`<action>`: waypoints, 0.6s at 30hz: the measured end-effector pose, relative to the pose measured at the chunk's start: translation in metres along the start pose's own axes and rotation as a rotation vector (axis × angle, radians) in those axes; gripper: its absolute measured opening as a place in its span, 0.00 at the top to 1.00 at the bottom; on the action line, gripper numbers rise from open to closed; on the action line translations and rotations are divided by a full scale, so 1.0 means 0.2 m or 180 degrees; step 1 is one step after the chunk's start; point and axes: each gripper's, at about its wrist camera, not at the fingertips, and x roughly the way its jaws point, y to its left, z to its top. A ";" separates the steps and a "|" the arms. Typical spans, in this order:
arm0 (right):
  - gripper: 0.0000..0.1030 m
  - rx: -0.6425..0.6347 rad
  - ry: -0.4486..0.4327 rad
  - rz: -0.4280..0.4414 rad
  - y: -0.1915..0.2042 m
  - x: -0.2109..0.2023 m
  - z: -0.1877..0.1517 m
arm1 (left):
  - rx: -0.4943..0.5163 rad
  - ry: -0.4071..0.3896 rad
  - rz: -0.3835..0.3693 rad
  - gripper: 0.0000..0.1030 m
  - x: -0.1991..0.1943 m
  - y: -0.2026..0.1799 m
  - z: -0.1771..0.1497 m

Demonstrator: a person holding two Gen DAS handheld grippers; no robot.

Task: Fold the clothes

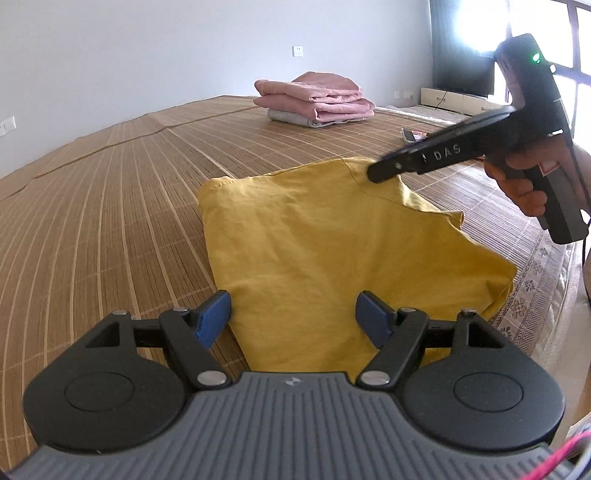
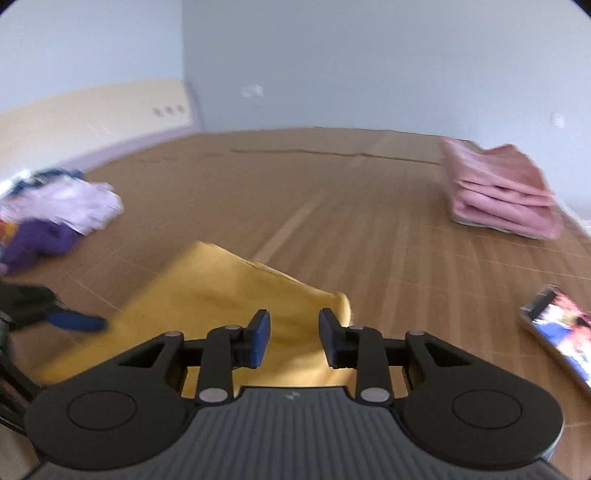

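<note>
On bamboo mat (image 1: 110,206), yellow garment (image 1: 314,251).

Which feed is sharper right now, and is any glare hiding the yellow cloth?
Left wrist view: sharp; window glare blows out the top right corner only, and the yellow cloth stays evenly lit, mat lines bowed by the fisheye. Right wrist view: motion-blurred; the cloth's edges, the pink stack and the phone smear, though the right claw reads crisp.
</note>
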 end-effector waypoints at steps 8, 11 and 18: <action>0.69 0.0016 -0.0129 -0.0089 0.00 -0.20 -0.05 | 0.0013 0.0097 0.0057 0.23 0.00 -0.01 0.02; 0.61 -0.0061 -0.0147 0.0214 0.09 -0.27 -0.04 | 0.0012 0.0123 0.0080 0.23 -0.01 -0.02 0.03; 0.58 -0.0394 0.0131 0.0414 0.29 -0.25 -0.14 | -0.0003 0.0160 0.0081 0.23 -0.03 -0.03 0.02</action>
